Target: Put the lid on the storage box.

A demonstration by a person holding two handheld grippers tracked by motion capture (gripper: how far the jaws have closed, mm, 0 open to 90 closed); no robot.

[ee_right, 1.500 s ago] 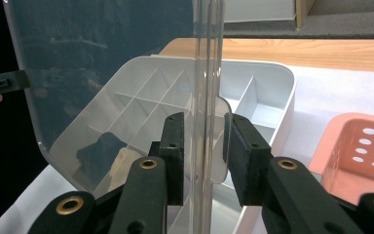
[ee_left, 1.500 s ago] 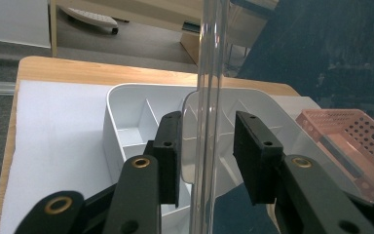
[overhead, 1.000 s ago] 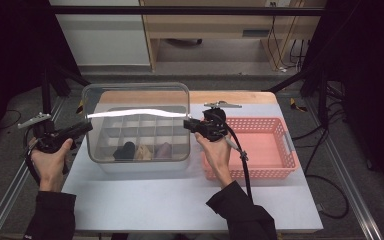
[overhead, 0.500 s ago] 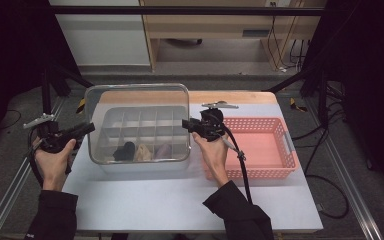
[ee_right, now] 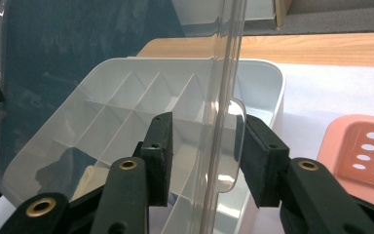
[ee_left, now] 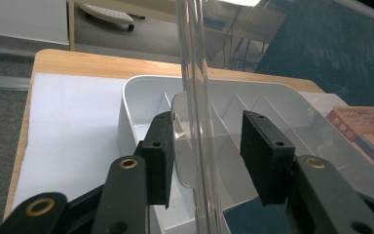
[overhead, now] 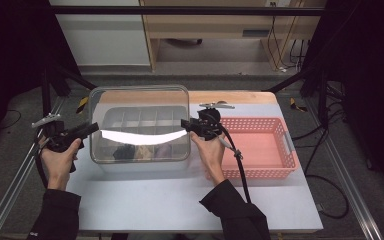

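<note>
The clear lid [overhead: 139, 107] stands tilted over the divided white box [overhead: 145, 117], left of the pink basket [overhead: 260, 145]. Left gripper [overhead: 92, 129] and right gripper [overhead: 184, 123] have just been opening, jaws spread around its side tabs, pads apart from them. No readable writing

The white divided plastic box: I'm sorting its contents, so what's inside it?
White divided plastic box: mostly empty compartments; dark and pale items in the front row, blurred under the clear plastic lid, unidentifiable.
</note>
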